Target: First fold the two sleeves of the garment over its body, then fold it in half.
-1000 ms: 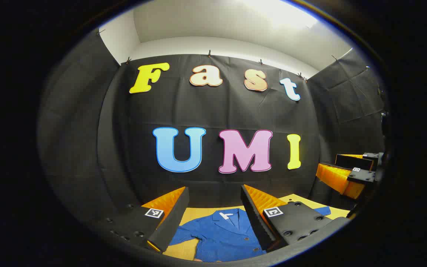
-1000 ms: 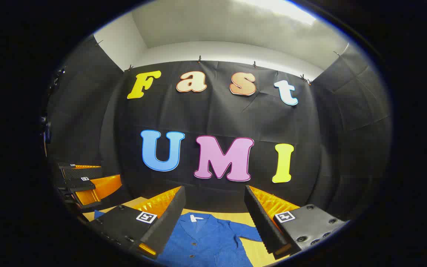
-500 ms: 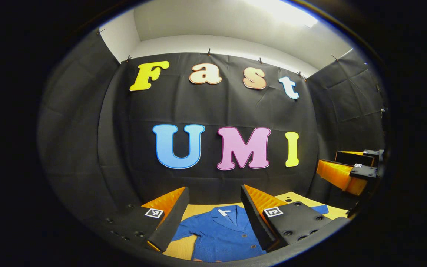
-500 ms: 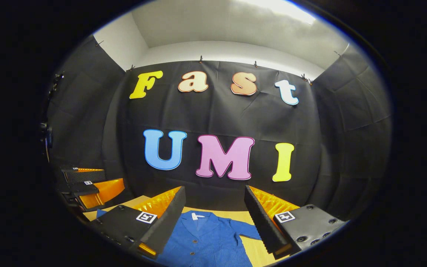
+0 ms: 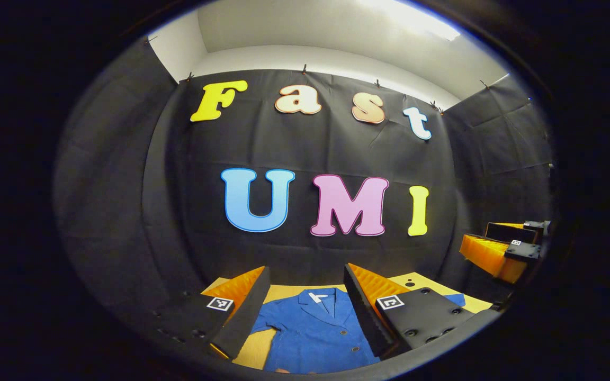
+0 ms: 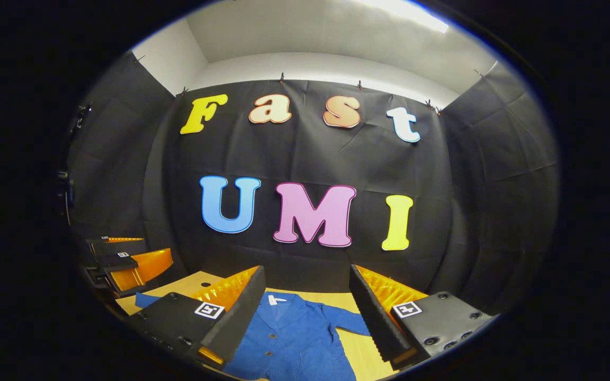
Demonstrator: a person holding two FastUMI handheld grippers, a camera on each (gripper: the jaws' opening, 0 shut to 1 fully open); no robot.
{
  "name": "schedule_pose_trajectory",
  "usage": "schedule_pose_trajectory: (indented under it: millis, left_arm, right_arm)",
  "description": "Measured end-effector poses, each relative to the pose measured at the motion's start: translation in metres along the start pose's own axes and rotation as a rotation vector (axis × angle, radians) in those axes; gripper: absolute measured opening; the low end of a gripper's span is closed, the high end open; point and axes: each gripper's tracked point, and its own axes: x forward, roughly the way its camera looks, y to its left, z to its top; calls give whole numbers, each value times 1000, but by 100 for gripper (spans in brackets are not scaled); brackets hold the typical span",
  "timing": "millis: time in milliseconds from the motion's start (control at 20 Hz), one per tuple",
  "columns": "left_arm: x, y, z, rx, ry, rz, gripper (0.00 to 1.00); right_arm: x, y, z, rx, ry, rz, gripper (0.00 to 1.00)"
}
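Both views have tipped downward since the earlier frames, showing more of the blue garment (image 5: 310,328) at lower centre. It lies flat, sleeves spread, on the yellow tabletop (image 6: 360,349). The left claw (image 5: 305,304) and right claw (image 6: 307,309) hang released above it, grasping nothing. Black booth wall (image 6: 310,153) stands behind.

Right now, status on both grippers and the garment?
Left gripper open, above the table, holding nothing. Right gripper open, also empty. Blue garment flat, sleeves spread, no fold yet. Nothing in the way.
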Motion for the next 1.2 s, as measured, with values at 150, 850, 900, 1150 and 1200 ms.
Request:
schedule_pose_trajectory:
  millis: [150,850,900,1150,1200]
  left_arm:
    - [-2,-4,0,-8,-4,-4,81]
    - [-16,0,-11,15,18,15,81]
    - [-16,1,-11,16,15,16,81]
    - [-18,4,-13,-4,11,23,81]
    - [-18,4,-16,-8,15,24,81]
  right_arm:
    - [-2,-2,-2,20,13,-2,99]
    - [-6,3,-9,69,48,34,99]
    - [-7,4,-9,72,44,41,95]
    - [-3,7,-16,68,68,46,99]
    - [-2,8,-17,67,72,49,95]
